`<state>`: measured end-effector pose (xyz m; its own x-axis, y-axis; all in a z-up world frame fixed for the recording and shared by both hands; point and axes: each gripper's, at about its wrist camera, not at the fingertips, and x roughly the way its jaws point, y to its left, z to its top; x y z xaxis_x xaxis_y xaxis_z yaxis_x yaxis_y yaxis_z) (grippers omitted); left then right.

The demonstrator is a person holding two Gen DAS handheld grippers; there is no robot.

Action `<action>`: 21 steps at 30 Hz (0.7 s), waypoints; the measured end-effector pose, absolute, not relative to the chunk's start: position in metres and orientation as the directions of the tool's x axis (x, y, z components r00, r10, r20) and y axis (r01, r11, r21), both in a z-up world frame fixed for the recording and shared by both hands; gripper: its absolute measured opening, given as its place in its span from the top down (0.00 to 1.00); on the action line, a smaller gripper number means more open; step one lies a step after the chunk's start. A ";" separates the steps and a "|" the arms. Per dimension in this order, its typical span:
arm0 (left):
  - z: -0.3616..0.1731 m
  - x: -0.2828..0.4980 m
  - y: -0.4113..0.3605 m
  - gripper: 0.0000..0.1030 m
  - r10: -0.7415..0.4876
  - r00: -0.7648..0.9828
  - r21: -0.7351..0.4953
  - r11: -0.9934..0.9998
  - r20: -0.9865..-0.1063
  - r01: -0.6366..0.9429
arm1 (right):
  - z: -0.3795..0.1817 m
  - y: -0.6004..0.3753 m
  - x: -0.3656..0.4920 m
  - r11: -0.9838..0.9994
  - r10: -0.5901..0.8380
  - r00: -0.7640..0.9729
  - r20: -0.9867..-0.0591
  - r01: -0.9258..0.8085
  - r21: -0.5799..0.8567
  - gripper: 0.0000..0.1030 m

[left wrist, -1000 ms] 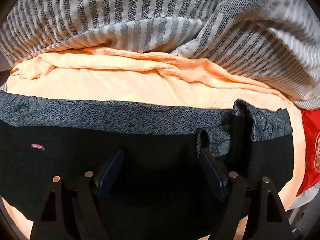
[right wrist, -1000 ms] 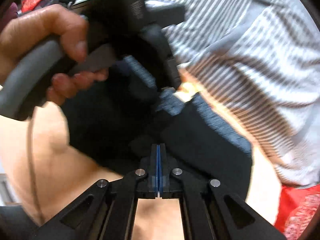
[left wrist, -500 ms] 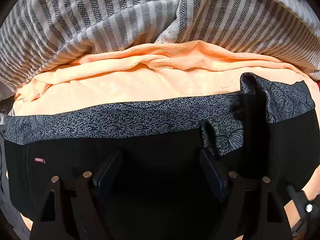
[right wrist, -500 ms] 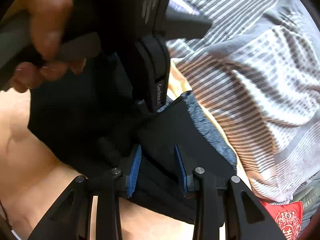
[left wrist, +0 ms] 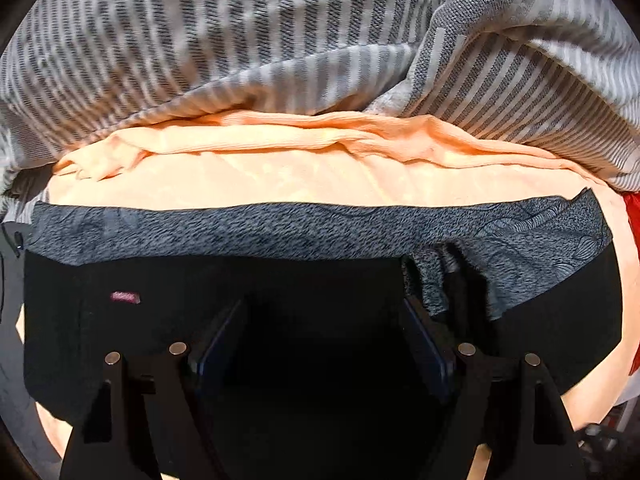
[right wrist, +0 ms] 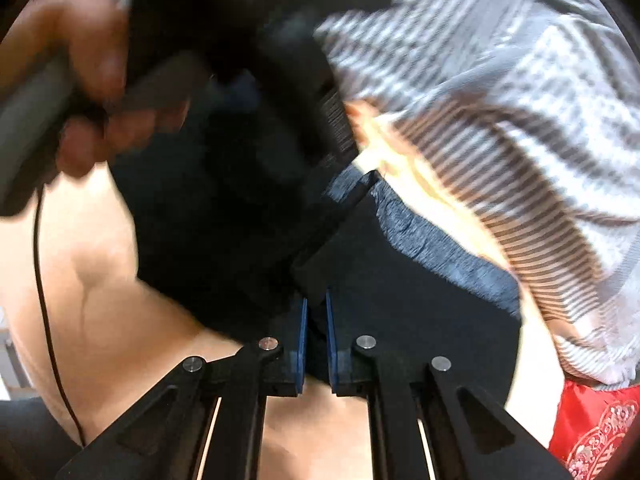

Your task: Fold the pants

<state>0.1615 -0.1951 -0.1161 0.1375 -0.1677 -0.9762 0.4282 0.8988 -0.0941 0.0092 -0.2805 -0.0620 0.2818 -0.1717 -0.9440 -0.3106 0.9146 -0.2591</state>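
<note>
Pinching a fold of the pants [right wrist: 400,300] at lower centre, the right claw [right wrist: 316,320] is nearly closed on cloth; the left claw [left wrist: 320,344] gapes wide over them. Pants lie on the peach sheet [left wrist: 300,176]. Best keep edges aligned, pull taut.

small red tag [left wrist: 125,297] on pants [left wrist: 160,320], txt unreadable

Peach bedsheet [left wrist: 320,176], striped grey blanket [left wrist: 240,40], red cloth [right wrist: 592,420]
</note>
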 end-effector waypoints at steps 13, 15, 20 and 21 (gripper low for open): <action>-0.041 0.121 -0.220 0.23 -0.269 0.149 -0.172 0.867 -0.952 0.468 | 0.001 -0.416 0.004 0.976 0.013 0.270 -0.963 0.206 0.071 0.83; -0.039 0.115 -0.244 0.23 -0.302 0.131 -0.206 0.852 -0.944 0.481 | -0.002 -0.451 0.007 0.930 0.044 0.248 -0.968 0.345 0.131 0.87; -0.063 0.103 -0.288 0.23 -0.338 0.081 -0.264 0.842 -0.938 0.470 | -0.011 -0.510 0.039 0.869 0.038 0.278 -0.960 0.465 0.169 0.88; -0.077 0.104 -0.294 0.23 -0.327 0.073 -0.257 0.845 -0.942 0.469 | -0.016 -0.514 0.045 0.864 0.044 0.274 -0.961 0.472 0.174 0.88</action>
<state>0.1042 -0.2943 -0.0772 0.0728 -0.3271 -0.9422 0.4693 0.8448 -0.2571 0.0454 -0.5137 -0.0162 0.2739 0.0438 -0.9608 0.4725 0.8640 0.1741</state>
